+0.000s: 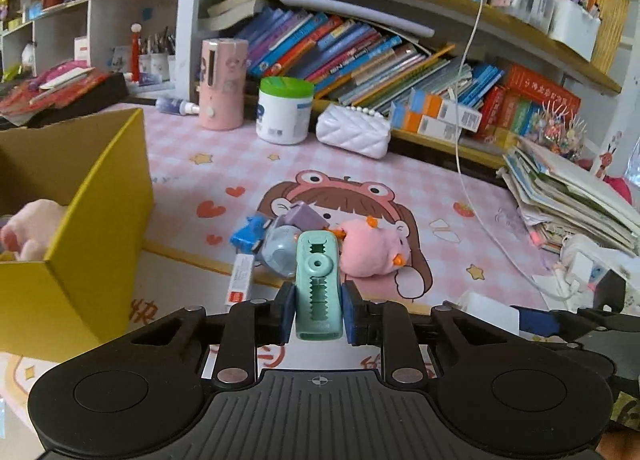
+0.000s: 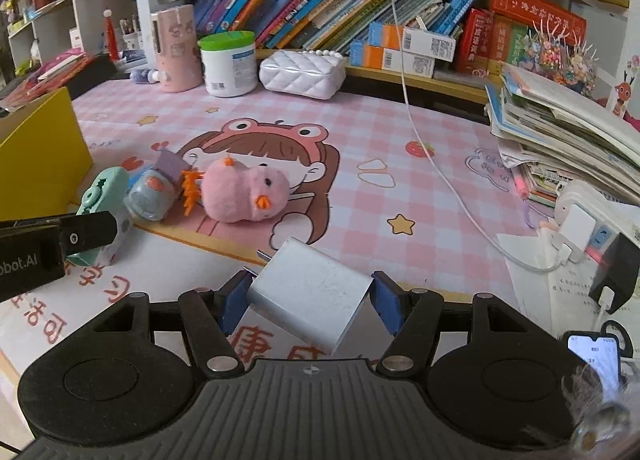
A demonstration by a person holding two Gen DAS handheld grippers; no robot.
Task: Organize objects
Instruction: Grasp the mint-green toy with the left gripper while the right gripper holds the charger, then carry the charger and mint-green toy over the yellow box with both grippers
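My left gripper (image 1: 319,310) is shut on a mint green crocodile-shaped toy (image 1: 319,284), seen also in the right wrist view (image 2: 105,196). Beyond it lie a pink plush chick (image 1: 374,248), a grey-blue toy (image 1: 280,250), a blue toy (image 1: 250,236) and a purple piece (image 1: 304,216). A yellow cardboard box (image 1: 92,220) stands at the left with a pink plush inside (image 1: 30,228). My right gripper (image 2: 308,300) holds a white charger plug (image 2: 310,296) tilted between its blue pads, which touch its corners.
A pink cartoon mat (image 2: 400,164) covers the desk. At the back stand a pink cylinder (image 1: 222,84), a white tub with green lid (image 1: 284,110), a white quilted purse (image 1: 354,132) and bookshelves. A stack of papers (image 2: 560,132), a power strip (image 2: 576,232), a white cable and a phone (image 2: 596,356) lie right.
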